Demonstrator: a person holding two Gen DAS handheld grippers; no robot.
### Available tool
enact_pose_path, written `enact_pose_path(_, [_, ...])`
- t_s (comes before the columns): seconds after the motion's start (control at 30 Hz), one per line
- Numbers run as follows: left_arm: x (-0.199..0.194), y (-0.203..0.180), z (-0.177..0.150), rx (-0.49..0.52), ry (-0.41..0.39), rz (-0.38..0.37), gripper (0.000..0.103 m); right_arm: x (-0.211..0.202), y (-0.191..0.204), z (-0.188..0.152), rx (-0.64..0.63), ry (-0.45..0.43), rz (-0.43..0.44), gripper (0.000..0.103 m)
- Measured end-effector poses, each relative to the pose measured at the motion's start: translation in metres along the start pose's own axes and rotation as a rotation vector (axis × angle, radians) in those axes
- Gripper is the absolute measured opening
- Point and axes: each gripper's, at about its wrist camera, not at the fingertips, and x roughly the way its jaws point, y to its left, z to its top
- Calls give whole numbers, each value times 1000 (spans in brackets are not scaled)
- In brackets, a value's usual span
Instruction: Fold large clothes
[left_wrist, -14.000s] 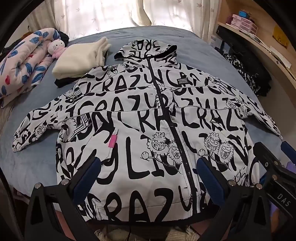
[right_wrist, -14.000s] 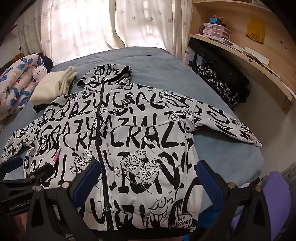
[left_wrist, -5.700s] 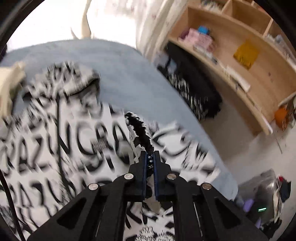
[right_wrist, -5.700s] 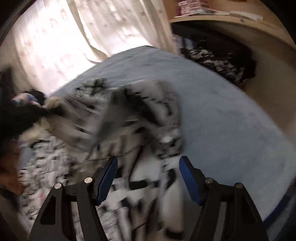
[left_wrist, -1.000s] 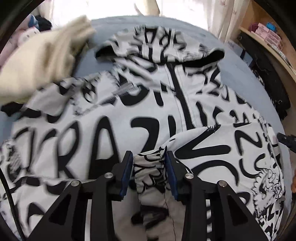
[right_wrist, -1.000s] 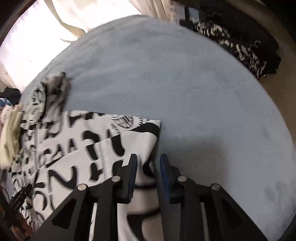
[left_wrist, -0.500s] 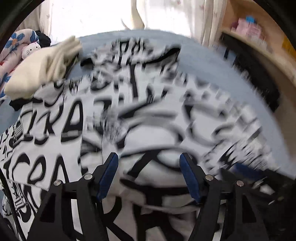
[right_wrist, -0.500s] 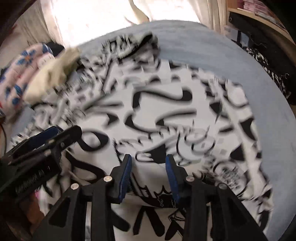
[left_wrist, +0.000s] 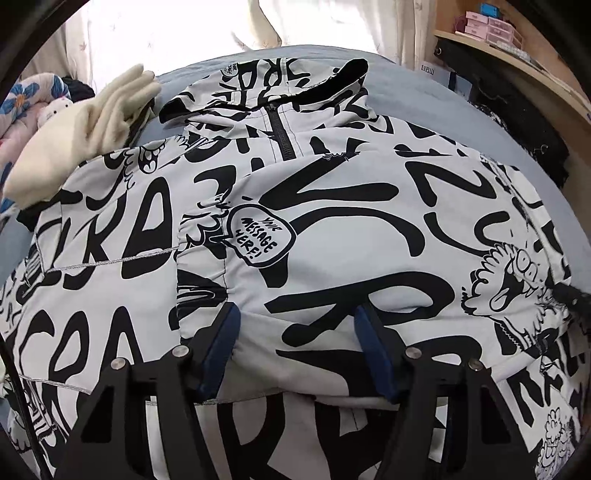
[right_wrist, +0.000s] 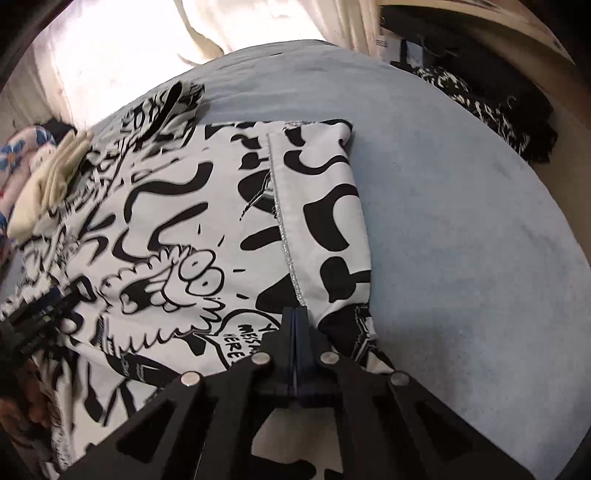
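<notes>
A white jacket (left_wrist: 332, 206) with black graffiti lettering lies zip-side up on the blue-grey bed (left_wrist: 424, 96), its hood (left_wrist: 273, 81) at the far end. Its right side is folded in over the front. My left gripper (left_wrist: 295, 328) hovers low over that folded flap. Its jaws stand wide and are closing, with a bulge of cloth between the pads and no pinch. In the right wrist view my right gripper (right_wrist: 295, 314) is shut on the jacket (right_wrist: 177, 206) at its silver seam, near the right folded edge. The tip of the right gripper (left_wrist: 570, 295) also shows in the left wrist view.
A folded cream garment (left_wrist: 85, 136) lies just left of the hood, with a plush toy (left_wrist: 55, 110) and a floral blanket (left_wrist: 26, 96) behind it. Black patterned clothes (right_wrist: 491, 107) are piled off the bed's right side under wooden shelves (left_wrist: 517, 62). Bare bed (right_wrist: 461, 221) stretches right of the jacket.
A second ago my left gripper was on the sleeve cuff; it has let go and opened wide above the flap. My right gripper swung to the seam near the right edge and closed.
</notes>
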Motion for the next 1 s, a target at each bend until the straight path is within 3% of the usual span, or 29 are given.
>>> enact_pose_path(0.53, [-13,0,2,-25,22,-3,64,-4,2,-1,-8,-1,26,3])
enact_pose_path(0.7, [-42,3,0,-40,21,-15,65,-15,16,1,-49,12,1,16])
enact_pose_path(0.83, [-73,11,-5,-41,-22,3,65,-30,32,0,-82,7,25,41])
enact_pose_path(1.0, [-99,22,-7,-66,-69,-1,66,-50,64,7,-206,-13,80,43])
